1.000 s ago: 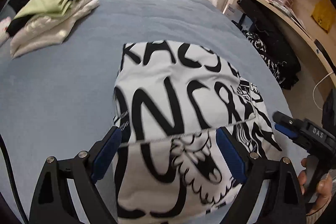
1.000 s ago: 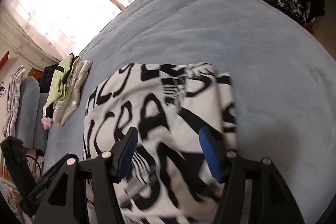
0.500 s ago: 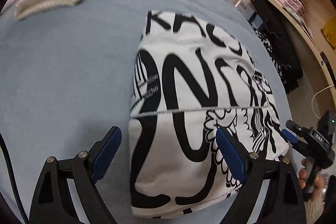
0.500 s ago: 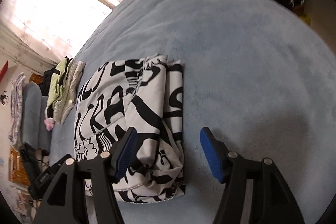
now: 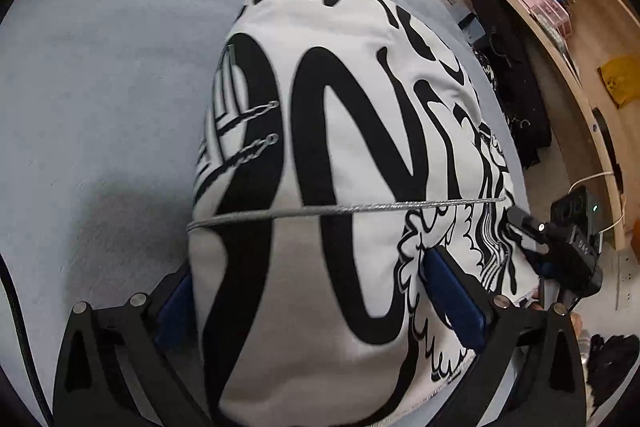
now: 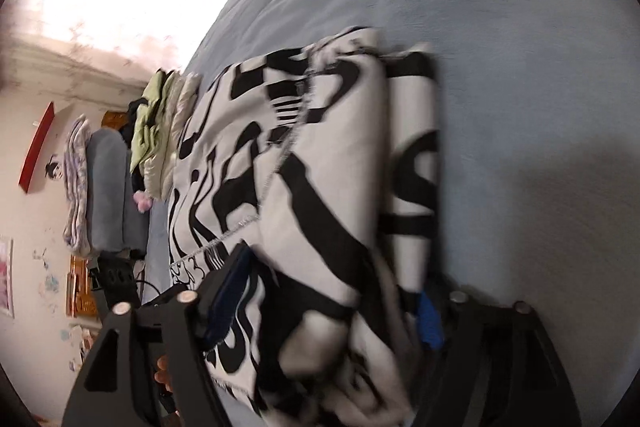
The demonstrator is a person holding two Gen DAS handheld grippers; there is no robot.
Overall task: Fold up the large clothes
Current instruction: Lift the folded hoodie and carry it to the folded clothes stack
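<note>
Two grippers straddle one folded garment on a blue bed. The garment is white with heavy black lettering and a silver stitched seam running across it; in the left wrist view it fills the middle and runs from 12 o'clock down to 6 o'clock. The left gripper has its jaws opening, very wide: the blue pad at 8 o'clock sits at the garment's left edge, partly tucked behind the cloth, and the pad at 4 o'clock lies over the printed top. The near part of the garment is between them, but neither pad is seen pressing on it. In the right wrist view the right gripper also has its jaws opening, with the folded stack between them; its pad at 8 o'clock rests against the upper layer and the pad at 4 o'clock is mostly hidden under the folded edge. The frame is blurred, so whether these pads touch the cloth firmly is not clear; no pinch shows. In the left view, the right gripper appears at 3 o'clock beside the garment's edge. A pile of folded clothes lies at 9 o'clock in the right view, well apart from the garment, and a wooden shelf stands at 2 o'clock in the left view.
</note>
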